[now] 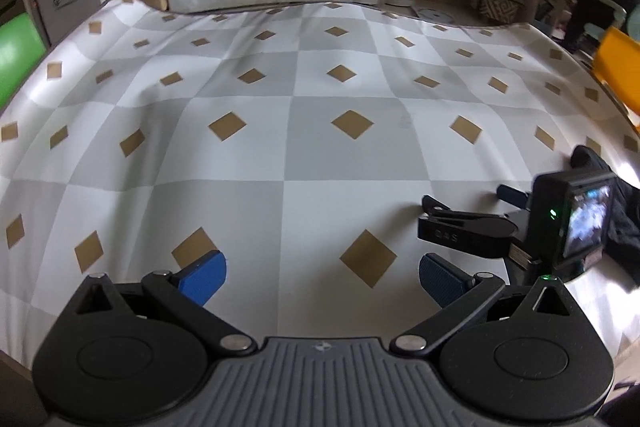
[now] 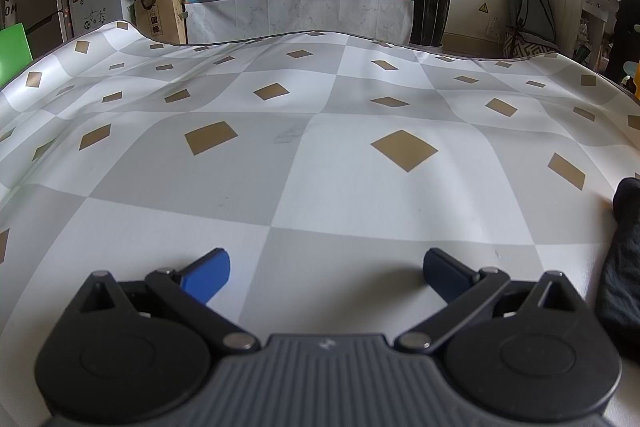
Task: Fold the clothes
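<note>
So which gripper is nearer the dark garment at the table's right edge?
Right. The right gripper is open just left of the dark garment, which fills that view's right edge. The left gripper, also open, sits further left, with the right one between it and the cloth.

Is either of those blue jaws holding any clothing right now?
No. Both the left gripper and right gripper are open, over the bare tablecloth.

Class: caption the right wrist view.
Open right gripper hovers over checkered tablecloth; dark garment at right edge.

Tablecloth [image 2: 320,187] bare ahead; dark garment [image 2: 624,267] blocks far right edge.
</note>
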`<state>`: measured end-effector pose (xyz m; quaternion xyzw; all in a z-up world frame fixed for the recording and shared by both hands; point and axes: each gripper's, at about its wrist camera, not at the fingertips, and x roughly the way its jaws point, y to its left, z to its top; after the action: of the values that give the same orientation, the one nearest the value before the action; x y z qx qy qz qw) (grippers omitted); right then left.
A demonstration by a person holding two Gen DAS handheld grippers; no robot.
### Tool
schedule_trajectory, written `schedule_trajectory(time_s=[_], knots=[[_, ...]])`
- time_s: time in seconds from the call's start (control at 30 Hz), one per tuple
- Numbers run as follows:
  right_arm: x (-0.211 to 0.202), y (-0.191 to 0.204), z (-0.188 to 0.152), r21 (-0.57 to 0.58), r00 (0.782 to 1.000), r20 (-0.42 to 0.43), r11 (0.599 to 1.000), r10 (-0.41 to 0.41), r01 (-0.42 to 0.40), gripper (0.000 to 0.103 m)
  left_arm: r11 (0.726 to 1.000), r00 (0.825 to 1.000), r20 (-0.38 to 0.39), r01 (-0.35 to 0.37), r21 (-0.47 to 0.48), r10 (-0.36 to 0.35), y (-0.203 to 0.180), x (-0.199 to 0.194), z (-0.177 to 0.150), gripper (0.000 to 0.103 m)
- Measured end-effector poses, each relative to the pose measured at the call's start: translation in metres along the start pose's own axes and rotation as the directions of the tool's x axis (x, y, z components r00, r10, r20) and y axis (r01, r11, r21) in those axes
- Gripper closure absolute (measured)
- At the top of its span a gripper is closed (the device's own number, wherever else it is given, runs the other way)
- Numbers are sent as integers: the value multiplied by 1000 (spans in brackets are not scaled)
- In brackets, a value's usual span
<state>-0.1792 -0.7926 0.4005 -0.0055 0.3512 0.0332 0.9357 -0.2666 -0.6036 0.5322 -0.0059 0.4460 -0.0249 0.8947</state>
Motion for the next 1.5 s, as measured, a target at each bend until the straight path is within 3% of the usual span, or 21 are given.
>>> schedule_trajectory(time_s=[0.3,0.77,1.1,1.5], knots=[[0,0,0,0,1000,0,1000,0,0,0,999,1000,-7,-1,47,1,-6,-9,-12,0],[0,0,0,0,1000,0,1000,0,0,0,1000,998,-55,-3,15,3,11,-11,-24,0],[0,0,0,0,1000,0,1000,0,0,0,1000,999,-54,3,-19,-4,19,-22,-25,0],[0,0,0,0,1000,0,1000,0,0,0,1000,999,-32,-7,11,7,15,-33,-25,0]])
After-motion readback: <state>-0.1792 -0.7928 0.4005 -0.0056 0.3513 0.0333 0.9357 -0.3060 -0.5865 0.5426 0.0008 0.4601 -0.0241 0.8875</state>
